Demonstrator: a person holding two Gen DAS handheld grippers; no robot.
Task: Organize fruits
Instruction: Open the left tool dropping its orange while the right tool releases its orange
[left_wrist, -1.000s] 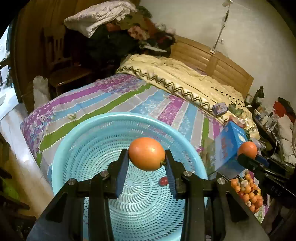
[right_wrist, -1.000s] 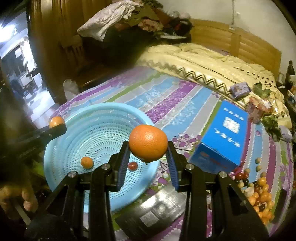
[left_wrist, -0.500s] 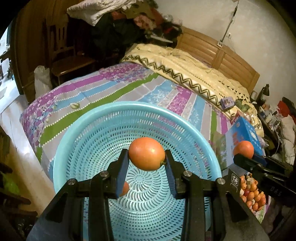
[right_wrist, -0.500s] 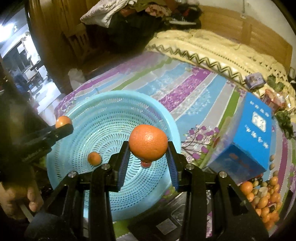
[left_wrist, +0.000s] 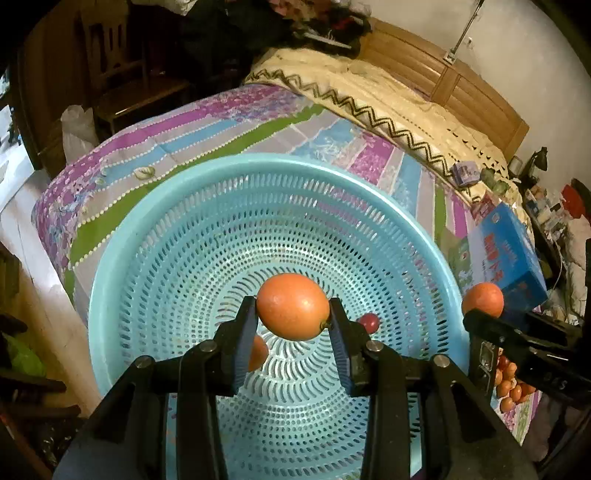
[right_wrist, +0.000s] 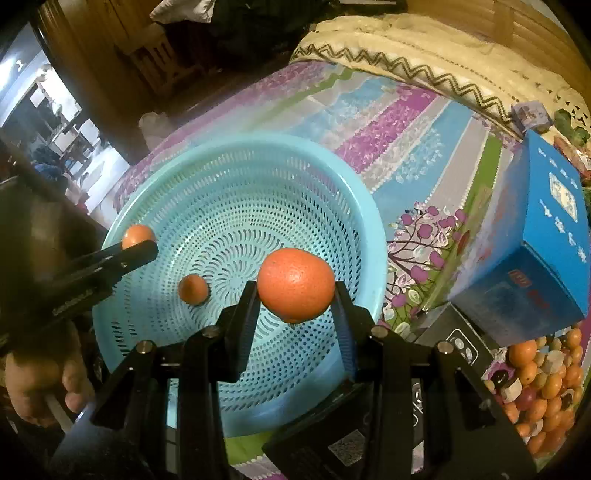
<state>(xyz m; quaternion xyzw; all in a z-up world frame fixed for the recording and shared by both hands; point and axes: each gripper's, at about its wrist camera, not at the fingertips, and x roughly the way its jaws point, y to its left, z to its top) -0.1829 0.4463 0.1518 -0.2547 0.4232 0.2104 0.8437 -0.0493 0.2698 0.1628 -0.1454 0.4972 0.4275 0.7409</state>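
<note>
An oval orange fruit (left_wrist: 293, 306) is gripped between the jaws of the left gripper (left_wrist: 293, 325), its long axis lying crosswise from one jaw to the other and its small stem end turned toward the right jaw. It is held above the middle of the light-blue perforated basket (left_wrist: 155, 206), which rests on the striped bedspread (left_wrist: 207, 129). A rounder orange (right_wrist: 295, 290), with no clear long axis, is clamped in the jaws of the right gripper (right_wrist: 295, 314) over the near right part of the same basket. On the basket floor a small orange fruit (right_wrist: 192, 289) and a small dark red fruit (left_wrist: 368, 322) are seen, well apart from the rim. A blue box (right_wrist: 532, 243) stands just right of the basket, a black flat package (right_wrist: 454, 343) lies by its near corner, and a heap of small mixed fruits (right_wrist: 543, 384) is spread beyond that. A cream blanket (left_wrist: 369, 88) covers the far end of the bed before the wooden headboard (left_wrist: 461, 81).
</note>
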